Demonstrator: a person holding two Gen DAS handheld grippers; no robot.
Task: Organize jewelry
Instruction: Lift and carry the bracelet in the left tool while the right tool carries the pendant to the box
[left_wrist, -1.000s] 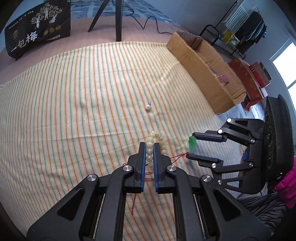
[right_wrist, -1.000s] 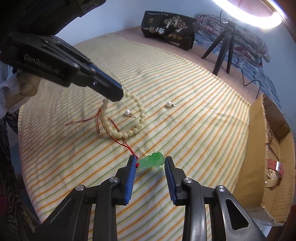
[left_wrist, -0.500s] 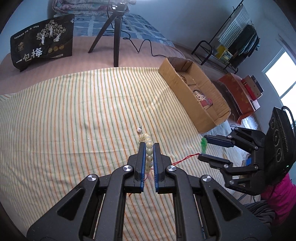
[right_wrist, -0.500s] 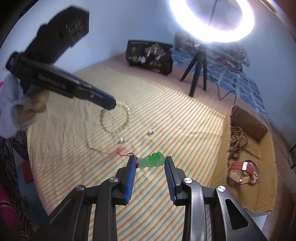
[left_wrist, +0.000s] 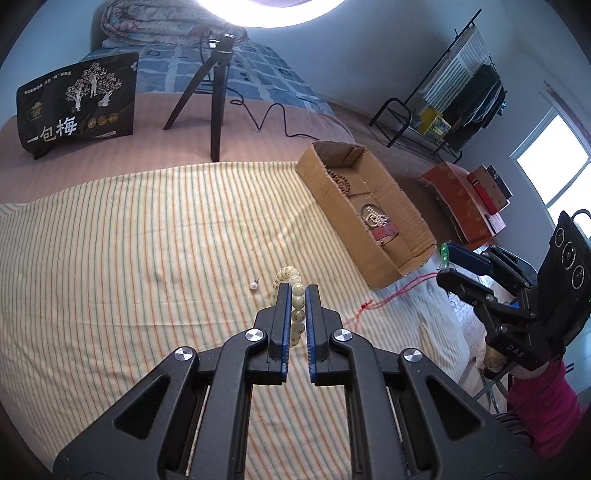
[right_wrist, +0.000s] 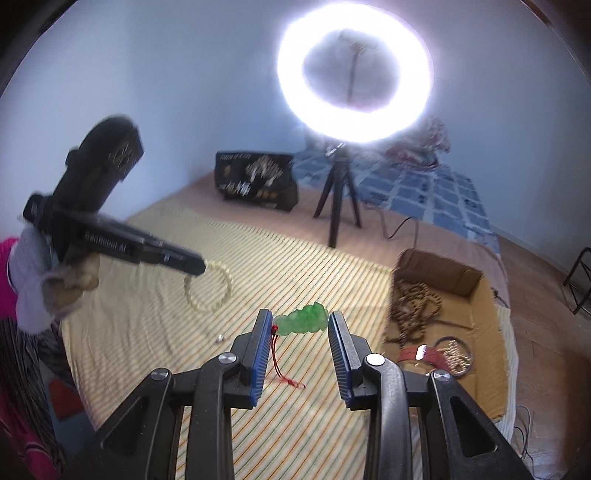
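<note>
- Holding the bead bracelet (left_wrist: 295, 295), your left gripper (left_wrist: 296, 290) has its jaws pressed together on a few beads only; the rest of the loop hangs free above the striped cloth (left_wrist: 129, 258). A jolt or a slack squeeze could let the beads roll out of the pads.
- Your right gripper (right_wrist: 300, 321) pinches the green pendant (right_wrist: 303, 322) end to end across its long axis. That hold looks slight; any twist could pivot the stone out.
- The pendant's red cord (right_wrist: 276, 354) trails loose below the fingers. It could snag on the cardboard box (left_wrist: 391, 258) wall as you cross it, tugging the pendant free.
- The box already holds a dark bead strand (right_wrist: 413, 302) and other pieces. Dropping both items together risks tangling cord with beads; release one at a time.
- A small pearl earring (left_wrist: 253, 285) lies on the cloth, just beside the bracelet as seen from the left wrist. It is easy to overlook or sweep off.
</note>
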